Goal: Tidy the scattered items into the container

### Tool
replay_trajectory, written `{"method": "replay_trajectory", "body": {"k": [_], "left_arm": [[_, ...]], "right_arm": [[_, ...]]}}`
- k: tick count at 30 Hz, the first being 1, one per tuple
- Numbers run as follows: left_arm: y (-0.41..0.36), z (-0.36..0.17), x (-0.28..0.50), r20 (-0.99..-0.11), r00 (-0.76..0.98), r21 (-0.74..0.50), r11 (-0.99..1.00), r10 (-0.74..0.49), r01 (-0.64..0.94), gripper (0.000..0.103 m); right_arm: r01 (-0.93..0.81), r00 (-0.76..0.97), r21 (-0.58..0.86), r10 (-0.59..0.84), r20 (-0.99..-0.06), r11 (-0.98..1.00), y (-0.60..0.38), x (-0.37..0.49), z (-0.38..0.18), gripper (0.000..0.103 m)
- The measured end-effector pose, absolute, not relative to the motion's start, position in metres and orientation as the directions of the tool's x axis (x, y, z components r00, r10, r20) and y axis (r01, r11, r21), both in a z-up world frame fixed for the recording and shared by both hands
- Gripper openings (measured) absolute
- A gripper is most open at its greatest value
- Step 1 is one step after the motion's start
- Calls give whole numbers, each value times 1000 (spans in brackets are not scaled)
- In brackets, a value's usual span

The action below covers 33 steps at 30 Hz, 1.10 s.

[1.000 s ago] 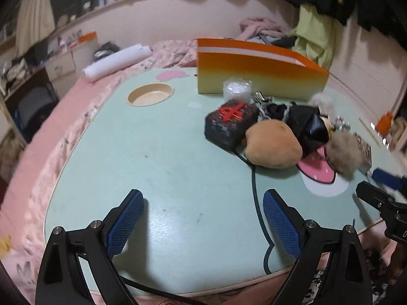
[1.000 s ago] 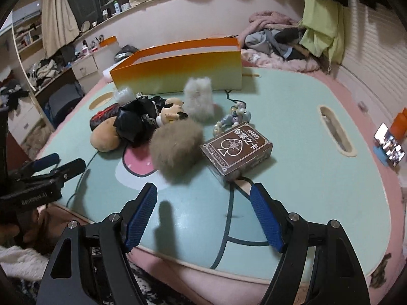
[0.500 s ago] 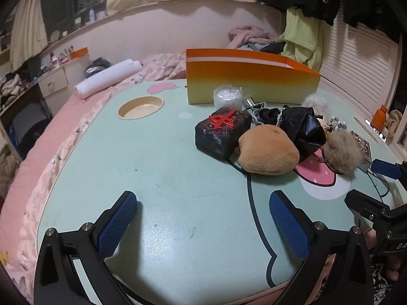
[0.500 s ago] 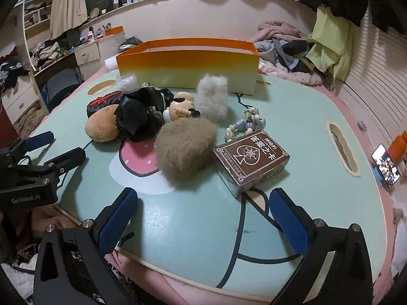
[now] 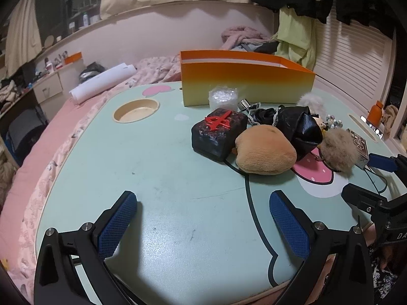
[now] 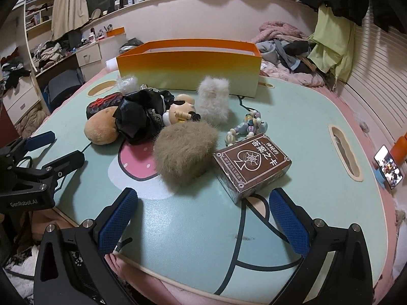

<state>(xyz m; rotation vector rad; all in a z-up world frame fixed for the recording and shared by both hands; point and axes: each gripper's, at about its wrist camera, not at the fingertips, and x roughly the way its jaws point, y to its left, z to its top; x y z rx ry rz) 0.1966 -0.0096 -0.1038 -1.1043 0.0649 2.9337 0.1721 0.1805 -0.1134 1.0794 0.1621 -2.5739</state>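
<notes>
Right claw (image 6: 203,218) agape over mint table (image 6: 292,117); cluttered bedroom behind.

Doll (image 6: 182,110) half under black cloth (image 6: 138,117)

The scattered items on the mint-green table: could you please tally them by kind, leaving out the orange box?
Furry pom-poms: 2, brown fluffy ball and white fluffy puff
Plush toys: 2, tan potato-shaped plush and black mahjong-tile cushion with red character
Dolls: 1, black-dressed figure
Card boxes: 1, brown box
Bead strings: 1, pastel bracelet
Clear plastic wads: 1
Total: 8
</notes>
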Motion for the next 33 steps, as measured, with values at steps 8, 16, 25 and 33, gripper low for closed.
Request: {"method": "replay_trajectory", "body": {"k": [8, 16, 25, 33], "left_arm": [[-9, -103, 197, -658, -753, 37, -999, -8, -22, 103], [-8, -103, 197, -658, -753, 37, -999, -8, -21, 103], [-7, -103, 198, -658, -753, 37, -999, -8, -22, 103], [-7, -103, 198, -658, -753, 37, -999, -8, -21, 103]], "right_arm": [[363, -647, 26, -272, -712, -932, 179, 172, -115, 103], [362, -647, 24, -269, -713, -932, 178, 172, -115, 103], [361, -648, 23, -269, -713, -932, 178, 173, -115, 103], [385, -635, 17, -278, -721, -923, 176, 167, -116, 103]]}}
